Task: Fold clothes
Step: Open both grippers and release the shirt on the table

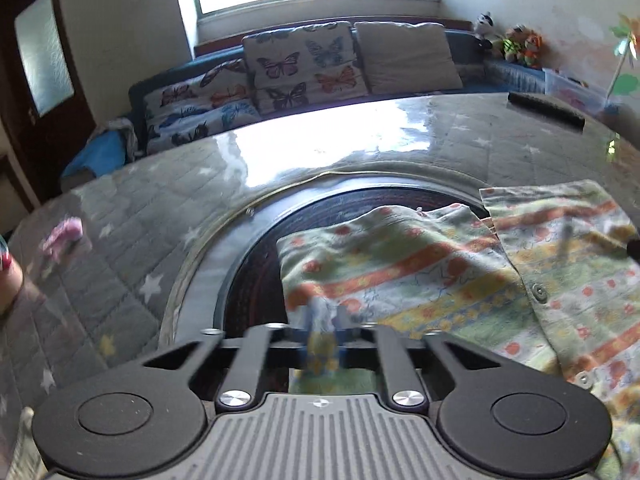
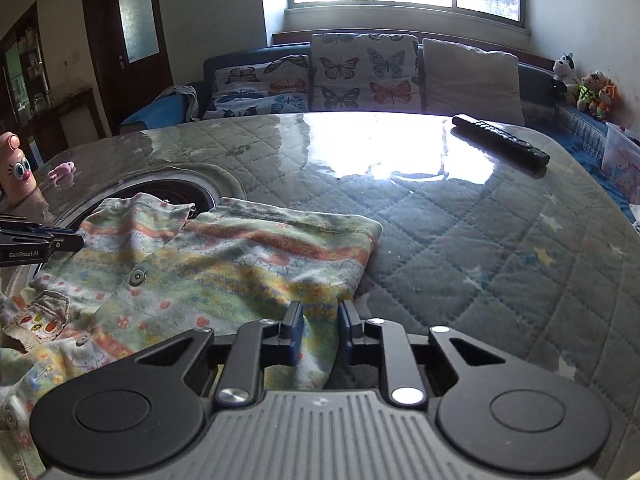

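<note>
Shirt [image 2: 224,264] with stripes and buttons lies on the counter [image 2: 460,240], near its front edge, partly over a dark round hole [image 1: 256,264] in the quilted cover. The left tool [image 1: 323,340] is pinched almost fully together on the shirt's left edge, with cloth between its blue pads. The right tool [image 2: 320,328] is nearly closed on the shirt's right edge, with cloth in the small gap. I think the step is to lift both sides and fold. Both tools should rise together and stay level, so the cloth does not slip or bunch up. A black remote [image 2: 500,144] sits at the far right edge, well away. A pink toy [image 2: 16,168] and a small pink thing [image 2: 62,170] stand at the left edge, also clear of the fold.
</note>
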Action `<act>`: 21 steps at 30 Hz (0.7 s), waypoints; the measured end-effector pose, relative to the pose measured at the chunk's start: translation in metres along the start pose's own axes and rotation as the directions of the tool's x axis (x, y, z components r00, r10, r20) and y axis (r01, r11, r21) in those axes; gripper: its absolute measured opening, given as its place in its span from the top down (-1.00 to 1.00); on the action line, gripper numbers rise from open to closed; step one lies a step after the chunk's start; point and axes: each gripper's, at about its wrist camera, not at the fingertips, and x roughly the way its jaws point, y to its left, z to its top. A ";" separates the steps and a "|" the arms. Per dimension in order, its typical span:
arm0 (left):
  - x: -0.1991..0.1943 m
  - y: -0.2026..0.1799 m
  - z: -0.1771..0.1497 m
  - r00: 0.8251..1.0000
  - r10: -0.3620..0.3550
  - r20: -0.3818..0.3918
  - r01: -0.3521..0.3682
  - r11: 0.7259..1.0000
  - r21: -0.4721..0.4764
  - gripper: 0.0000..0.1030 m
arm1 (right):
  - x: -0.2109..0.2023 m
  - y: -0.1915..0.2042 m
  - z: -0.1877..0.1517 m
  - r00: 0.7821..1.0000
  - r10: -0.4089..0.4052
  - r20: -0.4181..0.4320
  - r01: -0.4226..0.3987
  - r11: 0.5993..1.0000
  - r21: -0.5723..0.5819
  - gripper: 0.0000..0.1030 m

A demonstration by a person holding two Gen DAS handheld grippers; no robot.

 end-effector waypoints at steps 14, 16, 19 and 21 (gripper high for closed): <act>0.045 0.004 0.026 0.989 0.141 0.041 -0.144 0.986 0.083 0.96 | 0.036 0.005 0.027 1.000 -0.001 0.010 0.002 1.000 -0.027 0.58; 0.051 0.003 0.031 0.986 0.160 0.038 -0.163 0.982 0.097 0.96 | 0.033 0.007 0.026 1.000 -0.011 0.005 0.011 0.999 -0.041 0.45; 0.048 0.006 0.032 0.988 0.151 0.012 -0.151 0.985 0.077 0.95 | 0.019 0.017 0.020 1.000 0.008 0.012 -0.007 0.996 -0.090 0.27; 0.039 0.008 0.030 0.991 0.133 0.004 -0.133 0.989 0.056 0.87 | 0.005 0.028 0.013 0.999 0.045 0.015 -0.042 0.990 -0.138 0.04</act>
